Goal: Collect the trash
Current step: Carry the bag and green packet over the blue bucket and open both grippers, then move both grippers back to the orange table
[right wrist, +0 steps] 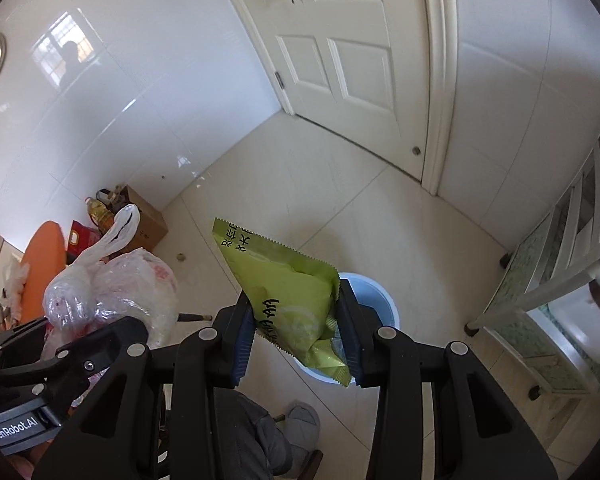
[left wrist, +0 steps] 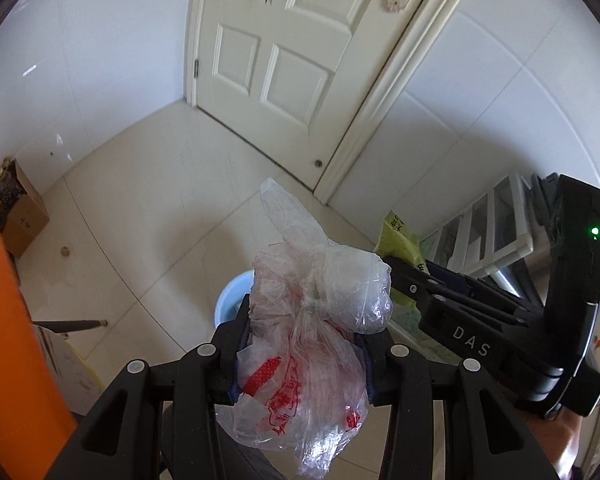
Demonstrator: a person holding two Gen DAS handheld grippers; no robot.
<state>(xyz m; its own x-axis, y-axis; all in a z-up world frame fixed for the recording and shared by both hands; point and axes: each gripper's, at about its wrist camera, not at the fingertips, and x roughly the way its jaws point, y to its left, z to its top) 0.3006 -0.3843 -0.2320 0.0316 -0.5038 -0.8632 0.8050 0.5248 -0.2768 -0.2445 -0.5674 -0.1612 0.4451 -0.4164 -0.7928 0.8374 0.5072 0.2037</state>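
**Trash held over the blue bin**

The trash is in two pieces: a knotted clear plastic bag [left wrist: 308, 320] pinched in the left gripper [left wrist: 300, 356], and a green snack wrapper [right wrist: 292, 300] clamped in the right gripper [right wrist: 296, 344]. Both hang above a pale blue bin [right wrist: 376, 300] on the tiled floor [right wrist: 340, 200], which they largely hide. Nearby stand a cardboard box [right wrist: 146, 220], an orange panel [left wrist: 16, 320], a white rack [right wrist: 572, 248] and a closed door [right wrist: 352, 60]. A grey slipper [right wrist: 300, 424] is partly cut off.
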